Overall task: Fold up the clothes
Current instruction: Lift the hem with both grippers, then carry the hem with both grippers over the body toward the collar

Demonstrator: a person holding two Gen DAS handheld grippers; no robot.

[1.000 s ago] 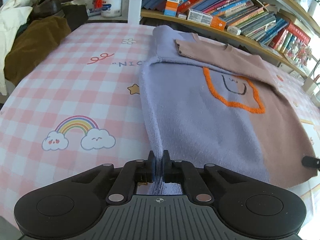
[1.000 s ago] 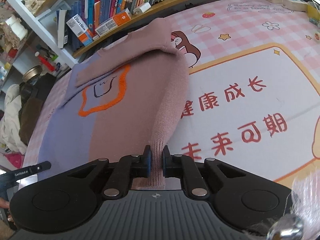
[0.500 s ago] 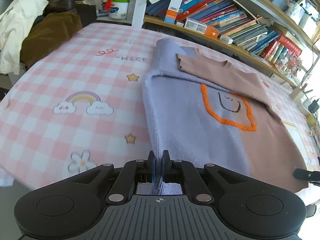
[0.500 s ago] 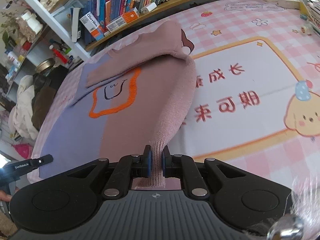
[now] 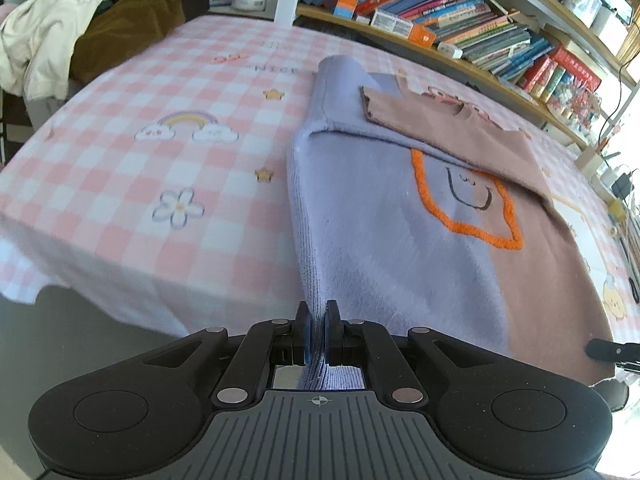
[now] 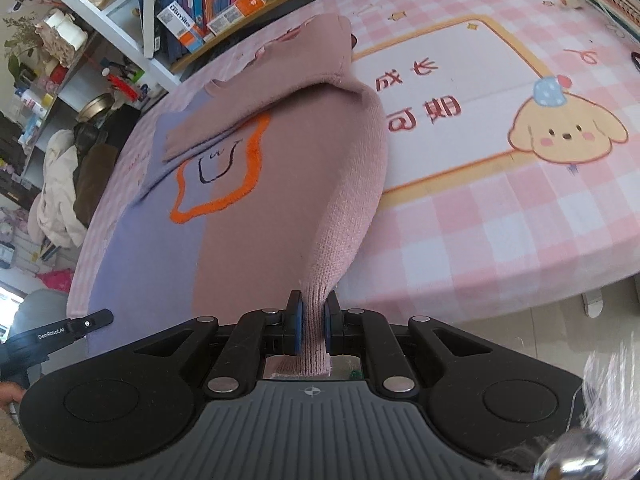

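A knit sweater (image 5: 400,240), lilac on one half and dusty pink on the other with an orange outline and a small face, lies stretched over the pink checked table cover (image 5: 140,152). Both sleeves are folded across its chest. My left gripper (image 5: 316,332) is shut on the lilac hem corner, out past the table's near edge. My right gripper (image 6: 312,330) is shut on the pink hem corner of the sweater (image 6: 240,216), also beyond the table edge. Each gripper's tip shows at the edge of the other's view.
Bookshelves (image 5: 460,20) packed with books run along the far side of the table. A heap of brown and cream clothes (image 5: 80,40) sits at the far left. A printed mat with a puppy (image 6: 560,132) covers the table's right part. Floor (image 5: 80,328) shows below the near edge.
Both grippers have pulled back toward the near edge, dragging the sweater along the table. The table's edge and the floor now show under both grippers.
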